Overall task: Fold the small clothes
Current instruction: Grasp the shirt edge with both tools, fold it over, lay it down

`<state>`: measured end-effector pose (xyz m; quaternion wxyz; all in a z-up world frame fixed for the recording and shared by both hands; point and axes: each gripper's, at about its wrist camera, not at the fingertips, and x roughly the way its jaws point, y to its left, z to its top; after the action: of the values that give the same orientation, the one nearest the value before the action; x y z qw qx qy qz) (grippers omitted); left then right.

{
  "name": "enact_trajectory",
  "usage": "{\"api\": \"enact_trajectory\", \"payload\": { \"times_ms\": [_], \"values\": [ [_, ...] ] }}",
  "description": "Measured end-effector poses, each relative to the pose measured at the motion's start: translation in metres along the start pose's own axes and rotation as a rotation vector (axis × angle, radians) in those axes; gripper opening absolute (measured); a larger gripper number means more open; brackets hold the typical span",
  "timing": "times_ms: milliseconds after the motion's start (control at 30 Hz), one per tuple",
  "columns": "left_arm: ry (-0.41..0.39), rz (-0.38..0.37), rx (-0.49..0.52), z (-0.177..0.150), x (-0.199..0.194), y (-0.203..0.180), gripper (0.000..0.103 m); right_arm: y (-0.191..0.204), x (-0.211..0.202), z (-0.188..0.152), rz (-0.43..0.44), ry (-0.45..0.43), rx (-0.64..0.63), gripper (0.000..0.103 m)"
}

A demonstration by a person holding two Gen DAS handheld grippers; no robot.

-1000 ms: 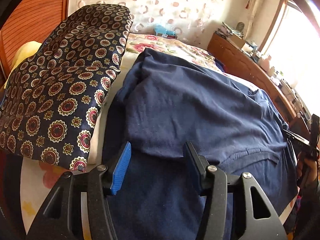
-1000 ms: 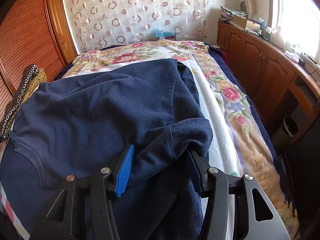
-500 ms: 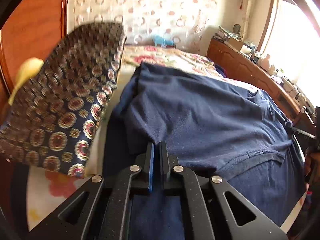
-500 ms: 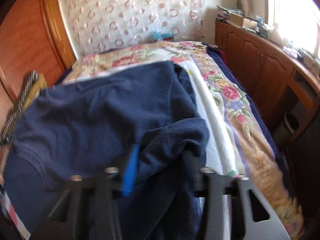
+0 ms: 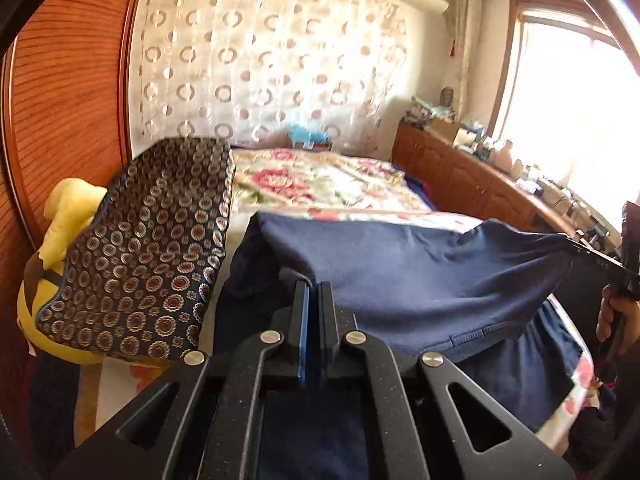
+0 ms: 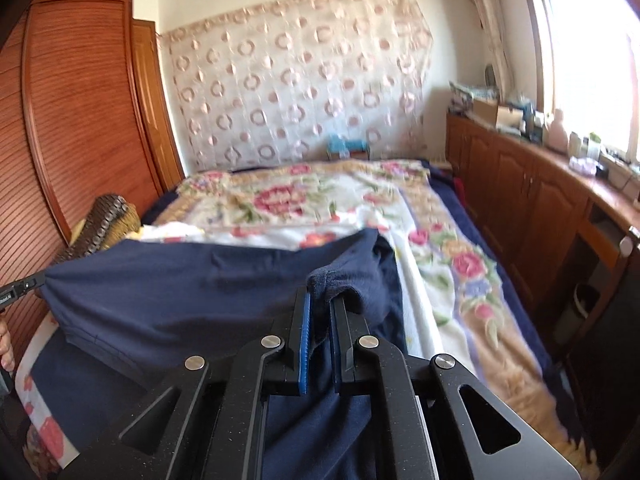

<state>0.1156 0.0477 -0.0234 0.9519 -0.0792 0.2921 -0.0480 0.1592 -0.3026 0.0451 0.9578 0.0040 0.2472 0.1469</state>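
A navy blue shirt (image 5: pixel 420 276) is held up off the floral bed, stretched between both grippers. My left gripper (image 5: pixel 314 286) is shut on the shirt's left corner. My right gripper (image 6: pixel 320 300) is shut on the shirt's right corner, where a fold of cloth (image 6: pixel 340 280) bunches over the fingers. The shirt (image 6: pixel 192 292) spans the right wrist view too, with its lower part hanging onto the bed. The right gripper shows at the far right of the left wrist view (image 5: pixel 618 270), and the left gripper's tip at the left edge of the right wrist view (image 6: pixel 20 286).
A patterned navy cushion (image 5: pixel 148 248) and a yellow plush toy (image 5: pixel 66 216) lie at the bed's left. The floral blanket (image 6: pixel 304 200) covers the bed behind. A wooden wardrobe (image 6: pixel 80 128) stands left, a cluttered wooden counter (image 6: pixel 560 184) runs along the right under the window.
Both grippers closed on the shirt's corners, then lifted it up and toward me. The shirt now hangs stretched between them instead of lying flat.
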Motion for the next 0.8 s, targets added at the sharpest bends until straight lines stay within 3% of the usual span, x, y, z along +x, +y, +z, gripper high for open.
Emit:
{"api": "enact_trajectory", "payload": {
  "times_ms": [133,367,633,800],
  "values": [
    [-0.035,-0.018,-0.013,-0.007,-0.028,0.004,0.004,-0.008,-0.03,-0.019,0.022,-0.017,0.003,0.008],
    [-0.025,-0.032,-0.012,-0.036,-0.057,0.009,0.004,-0.018,-0.072,-0.054,0.041,-0.005,0.005,0.008],
    [0.121,0.003,0.009,-0.084,-0.037,0.013,0.005,-0.021,-0.068,-0.085,0.048,0.115,0.005,0.008],
    [0.163,0.034,0.025,-0.102,-0.034,0.011,0.005,-0.017,-0.058,-0.097,0.042,0.181,-0.005,0.008]
  ]
}}
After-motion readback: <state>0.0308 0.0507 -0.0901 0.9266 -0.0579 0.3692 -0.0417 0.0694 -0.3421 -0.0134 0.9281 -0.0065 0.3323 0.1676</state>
